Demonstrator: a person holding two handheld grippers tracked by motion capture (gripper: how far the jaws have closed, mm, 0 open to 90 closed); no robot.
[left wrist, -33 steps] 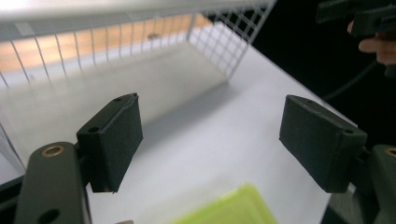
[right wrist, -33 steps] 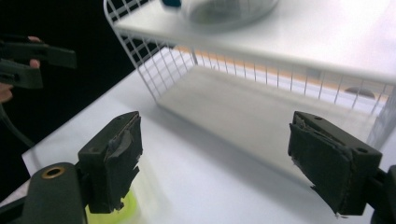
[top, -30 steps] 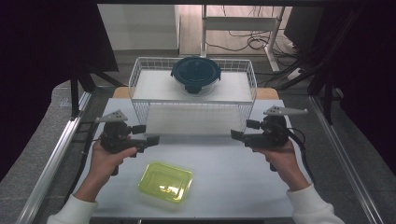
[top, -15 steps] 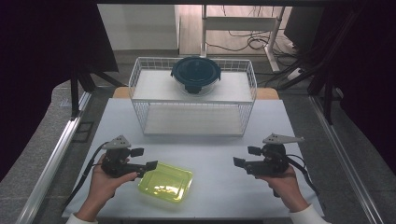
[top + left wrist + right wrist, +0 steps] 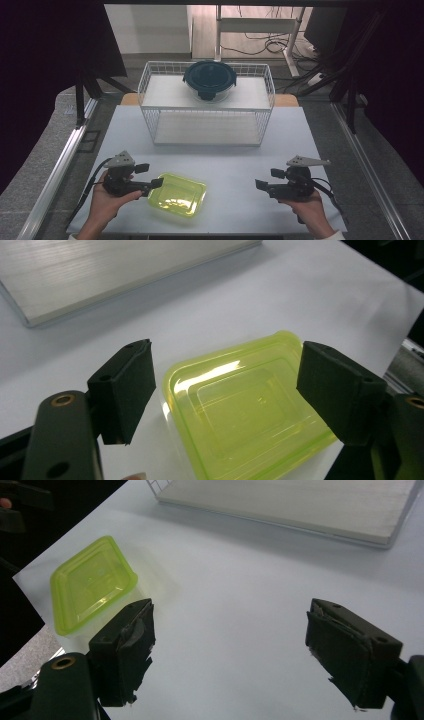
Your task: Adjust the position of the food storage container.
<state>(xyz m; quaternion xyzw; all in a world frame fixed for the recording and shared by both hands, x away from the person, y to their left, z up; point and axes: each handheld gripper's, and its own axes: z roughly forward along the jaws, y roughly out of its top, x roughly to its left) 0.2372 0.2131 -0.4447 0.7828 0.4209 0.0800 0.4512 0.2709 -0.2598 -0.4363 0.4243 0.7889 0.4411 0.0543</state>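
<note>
Hovering left tool (image 5: 152,176) — open, beside yellow-green container (image 5: 176,194)

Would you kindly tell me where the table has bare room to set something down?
Free: the white table between the yellow-green container and the right gripper, up to the wire rack. Crowded: around the left gripper, open at the container's edge.

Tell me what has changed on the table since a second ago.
Both hands came back from in front of the wire rack toward the near edge of the table. The left gripper now sits at the yellow-green container, jaws open around its end, not gripping. The right gripper is open over bare table. Container, rack and dark lidded bowl stayed put.
</note>
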